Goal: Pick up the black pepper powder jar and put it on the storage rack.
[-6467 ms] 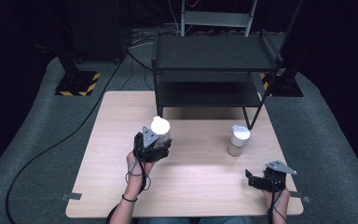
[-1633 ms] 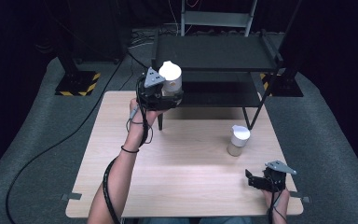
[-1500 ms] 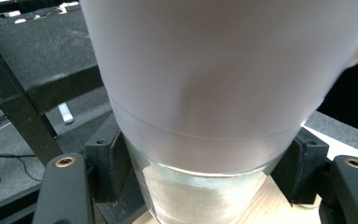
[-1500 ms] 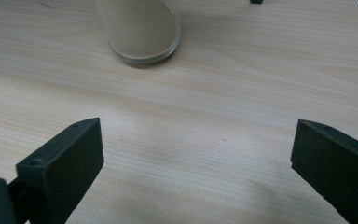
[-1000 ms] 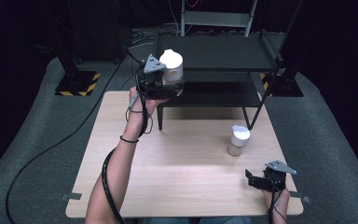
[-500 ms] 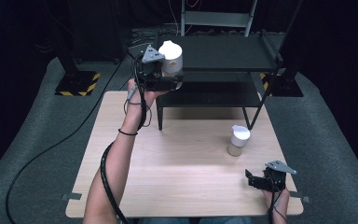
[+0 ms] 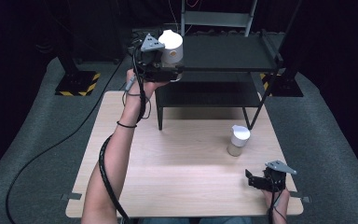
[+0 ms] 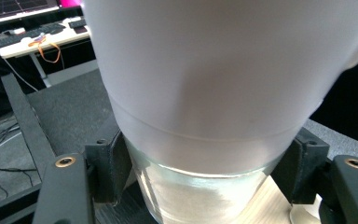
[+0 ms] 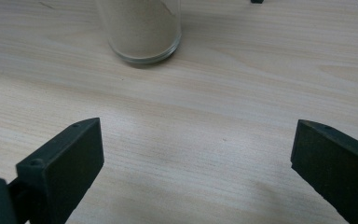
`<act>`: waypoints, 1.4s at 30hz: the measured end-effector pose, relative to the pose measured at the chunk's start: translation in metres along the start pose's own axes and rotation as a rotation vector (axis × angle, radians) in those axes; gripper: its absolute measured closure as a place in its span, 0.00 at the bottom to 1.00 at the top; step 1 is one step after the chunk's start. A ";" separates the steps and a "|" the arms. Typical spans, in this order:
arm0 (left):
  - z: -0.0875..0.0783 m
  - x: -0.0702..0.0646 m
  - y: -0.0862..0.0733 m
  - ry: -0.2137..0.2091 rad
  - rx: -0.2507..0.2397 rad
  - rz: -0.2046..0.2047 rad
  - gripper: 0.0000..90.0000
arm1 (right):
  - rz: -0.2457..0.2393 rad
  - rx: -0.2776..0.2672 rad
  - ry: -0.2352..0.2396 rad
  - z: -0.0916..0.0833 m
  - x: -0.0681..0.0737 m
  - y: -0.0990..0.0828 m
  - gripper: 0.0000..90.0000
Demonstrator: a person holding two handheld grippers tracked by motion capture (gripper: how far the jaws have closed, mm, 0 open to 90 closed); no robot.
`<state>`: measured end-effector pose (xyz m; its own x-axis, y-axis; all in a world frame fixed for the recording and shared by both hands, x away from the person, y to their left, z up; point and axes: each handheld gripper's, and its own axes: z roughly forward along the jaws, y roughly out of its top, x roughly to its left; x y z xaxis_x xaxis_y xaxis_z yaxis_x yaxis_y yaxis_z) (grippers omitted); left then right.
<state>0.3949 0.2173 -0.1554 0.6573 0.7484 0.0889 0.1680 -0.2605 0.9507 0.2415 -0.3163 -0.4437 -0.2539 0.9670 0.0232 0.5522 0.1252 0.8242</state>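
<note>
White-lidded jar point(image 7: 171, 45) held at the front left corner of the black shelf unit's point(image 7: 233, 51) top level, clamped between both jaws of the left gripper point(image 7: 156, 65) (glass body and white cap seen close in the left gripper view point(image 8: 214, 116)). A 2nd jar point(image 7: 237, 140) stands on the wooden table point(image 7: 177, 172). Right gripper point(image 7: 261, 179) rests near it, jaws spread wide, empty.

You're working in a lab or recording studio: black curtains point(image 7: 23, 28) close off the space from 9 to 3 o'clock, grey carpet point(image 7: 37, 135) lies under the table point(image 7: 186, 186), stand feet with hazard stripes point(image 7: 77, 84) sit at 10 o'clock, and cables point(image 7: 51, 147) trail across the floor.
</note>
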 end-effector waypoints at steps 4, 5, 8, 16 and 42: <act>0.000 0.000 0.007 0.007 -0.001 0.005 0.34 | 0.000 0.000 0.000 0.000 0.000 0.000 0.02; 0.000 0.000 0.008 0.010 0.000 0.007 0.34 | -0.001 -0.001 -0.001 0.000 0.000 0.000 0.02; 0.001 0.002 0.014 0.016 0.002 0.009 0.34 | 0.000 -0.001 0.000 0.000 0.000 0.000 0.02; 0.006 0.004 0.026 0.036 0.011 0.017 0.34 | -0.001 -0.002 0.000 0.000 0.000 0.000 0.02; 0.040 0.021 0.042 0.077 0.086 -0.018 0.34 | -0.001 -0.001 0.002 0.000 -0.001 0.000 0.02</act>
<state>0.4450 0.1973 -0.1255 0.5957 0.7972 0.0983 0.2439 -0.2961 0.9235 0.2417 -0.3168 -0.4439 -0.2558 0.9664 0.0236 0.5512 0.1258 0.8248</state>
